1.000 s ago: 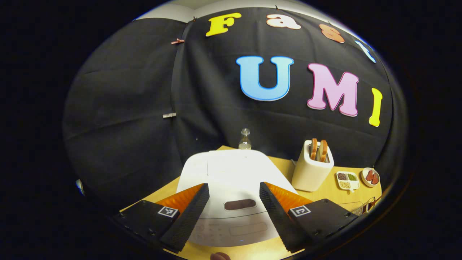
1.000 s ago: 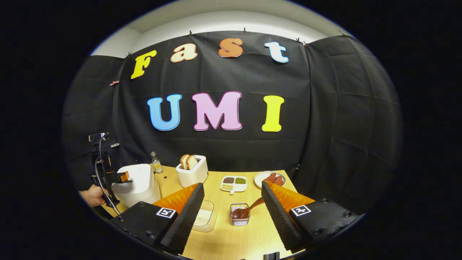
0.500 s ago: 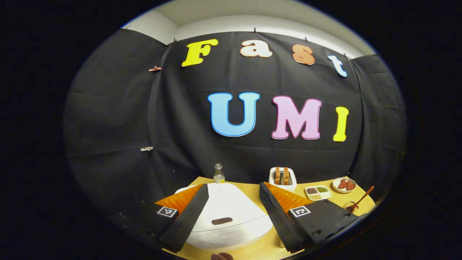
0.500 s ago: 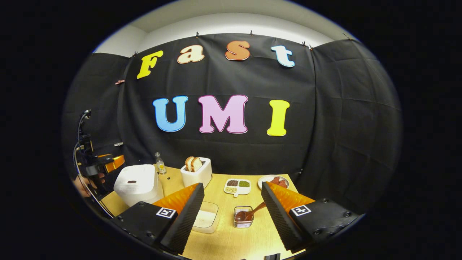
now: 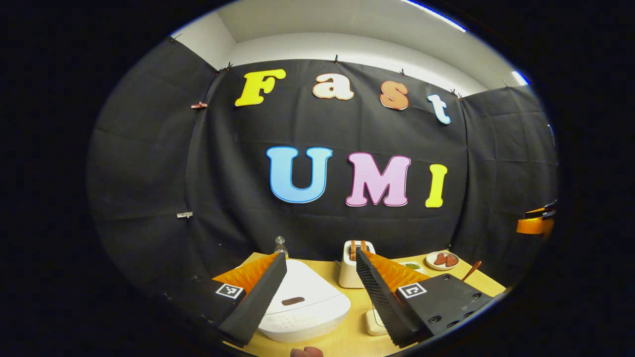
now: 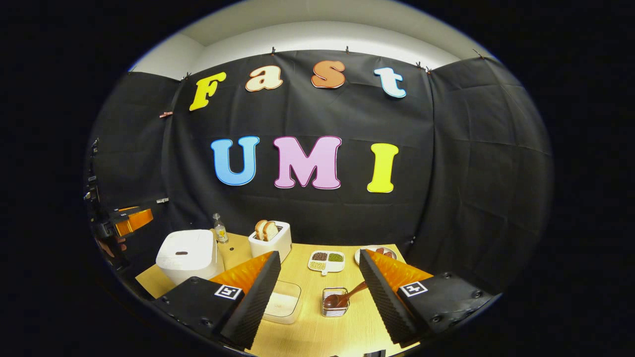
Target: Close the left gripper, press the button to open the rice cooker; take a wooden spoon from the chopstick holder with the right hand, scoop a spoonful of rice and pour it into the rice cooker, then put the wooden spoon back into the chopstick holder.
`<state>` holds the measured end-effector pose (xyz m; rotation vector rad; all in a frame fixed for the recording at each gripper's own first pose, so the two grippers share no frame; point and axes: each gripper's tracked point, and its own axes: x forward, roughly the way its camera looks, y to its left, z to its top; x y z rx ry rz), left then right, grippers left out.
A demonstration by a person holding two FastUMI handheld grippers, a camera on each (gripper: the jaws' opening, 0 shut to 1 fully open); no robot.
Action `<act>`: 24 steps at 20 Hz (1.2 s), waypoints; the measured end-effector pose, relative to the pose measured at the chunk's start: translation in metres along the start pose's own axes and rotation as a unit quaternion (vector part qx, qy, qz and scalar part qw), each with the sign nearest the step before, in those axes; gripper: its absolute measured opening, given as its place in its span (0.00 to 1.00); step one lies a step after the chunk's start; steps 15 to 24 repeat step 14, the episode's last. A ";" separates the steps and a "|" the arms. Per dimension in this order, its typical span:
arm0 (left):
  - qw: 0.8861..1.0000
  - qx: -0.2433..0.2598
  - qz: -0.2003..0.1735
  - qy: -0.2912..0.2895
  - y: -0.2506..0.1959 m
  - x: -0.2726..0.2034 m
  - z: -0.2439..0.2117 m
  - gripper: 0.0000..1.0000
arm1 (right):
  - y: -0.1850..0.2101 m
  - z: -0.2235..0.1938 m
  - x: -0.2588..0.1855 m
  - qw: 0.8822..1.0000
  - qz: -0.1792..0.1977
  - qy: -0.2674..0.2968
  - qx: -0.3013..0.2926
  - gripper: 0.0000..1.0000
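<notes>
Here, the rice cooker point(image 5: 302, 305) is sitting lid-down, wooden spoon point(image 6: 347, 297) leaning in the chopstick holder point(image 6: 334, 302). Both claws, left point(image 5: 321, 297) and right point(image 6: 320, 297), are hanging released; this is fitting either end of the job.

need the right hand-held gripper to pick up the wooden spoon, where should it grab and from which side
Grip the bare handle of the wooden spoon, not the bowl. The bowl sits down inside the chopstick holder, while the handle leans out up and to the right over its rim, clear of the wire walls. Likely best to bring the open right hand-held gripper down from above, fingers either side of the slanted handle, then lift along its tilt.
</notes>
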<state>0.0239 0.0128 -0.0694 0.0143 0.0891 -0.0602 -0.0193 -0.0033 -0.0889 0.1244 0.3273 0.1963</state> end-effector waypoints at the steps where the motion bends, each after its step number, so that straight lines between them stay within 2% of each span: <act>1: 1.000 0.001 -0.005 -0.004 -0.002 -0.005 0.002 0.97 | 0.001 0.002 0.000 1.000 0.001 -0.002 0.000 0.99; 9: 1.000 -0.005 -0.008 -0.014 0.008 -0.036 0.003 0.97 | 0.001 0.003 -0.003 1.000 0.000 -0.008 0.006 0.99; 24: 1.000 0.004 0.001 -0.010 0.018 -0.037 0.001 0.98 | 0.001 -0.001 -0.005 1.000 -0.001 -0.004 0.005 0.99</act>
